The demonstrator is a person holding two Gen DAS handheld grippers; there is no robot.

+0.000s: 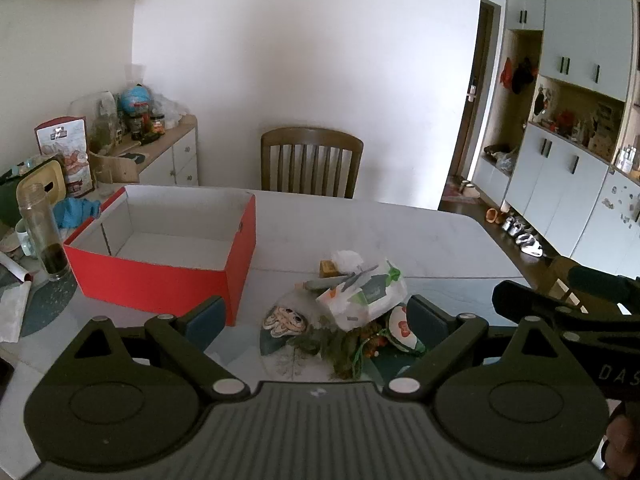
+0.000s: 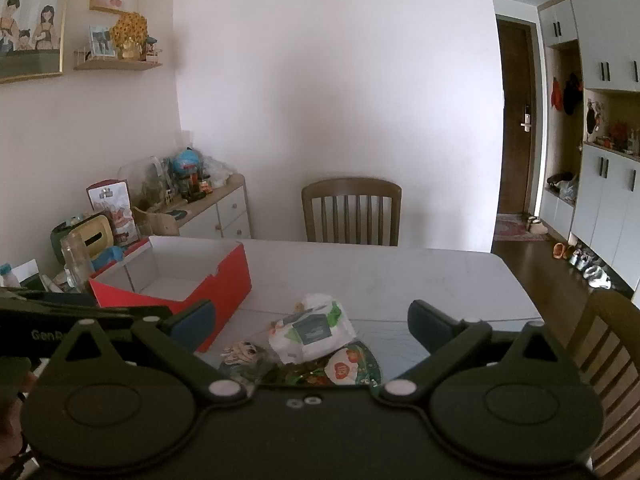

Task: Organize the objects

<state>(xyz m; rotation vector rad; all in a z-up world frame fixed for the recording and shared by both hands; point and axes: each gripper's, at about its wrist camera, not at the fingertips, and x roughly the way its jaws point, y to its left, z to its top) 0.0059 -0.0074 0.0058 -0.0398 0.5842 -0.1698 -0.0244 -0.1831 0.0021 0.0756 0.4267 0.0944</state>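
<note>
Left wrist view: I hold both grippers' jaws wide open and empty above the tissue pack (image 1: 362, 294), right of the red box (image 1: 160, 276), ready to grab.

pile (image 2: 316, 352): near edge hidden | bottle (image 1: 40, 232): contents unclear

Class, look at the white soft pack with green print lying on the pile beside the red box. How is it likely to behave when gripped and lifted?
The soft pack looks crumpled, so it probably squashes and sags. It seems light for its size. Resting on the pile, it may drag neighbours along.
</note>
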